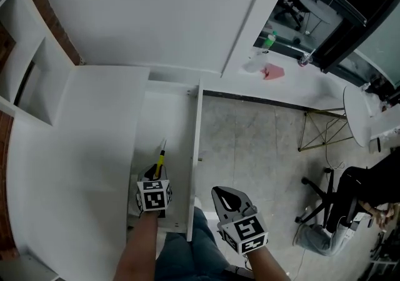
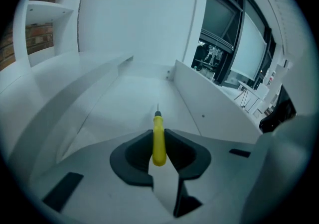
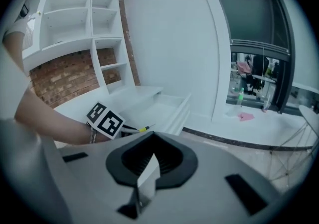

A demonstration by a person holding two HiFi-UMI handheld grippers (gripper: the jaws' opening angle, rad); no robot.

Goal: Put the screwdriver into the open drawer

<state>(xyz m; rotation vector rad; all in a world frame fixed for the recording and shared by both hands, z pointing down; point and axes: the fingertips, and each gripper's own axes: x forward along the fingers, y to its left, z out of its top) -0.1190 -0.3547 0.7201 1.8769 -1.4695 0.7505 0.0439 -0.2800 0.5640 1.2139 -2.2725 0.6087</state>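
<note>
The yellow-handled screwdriver (image 2: pixel 158 143) lies lengthwise between the jaws of my left gripper (image 2: pixel 158 131), which is shut on its handle; the thin metal tip points forward over the drawer's floor. In the head view the left gripper (image 1: pixel 155 172) hovers over the near end of the open white drawer (image 1: pixel 195 142), with the screwdriver (image 1: pixel 160 160) sticking out ahead of it. My right gripper (image 1: pixel 225 196) hangs to the right of the drawer's side wall, over the floor, jaws together and nothing in them. The right gripper view shows the same shut jaws (image 3: pixel 152 136) and, beyond them, the screwdriver (image 3: pixel 143 129) over the drawer (image 3: pixel 172 111).
A white desk top (image 1: pixel 75 148) runs left of the drawer, with open shelves (image 1: pixel 25 80) against a brick wall. Right of the drawer is grey floor (image 1: pixel 250 142). A ledge holds a green bottle (image 1: pixel 269 40) and a pink object (image 1: pixel 274 72). An office chair (image 1: pixel 337 205) stands at the far right.
</note>
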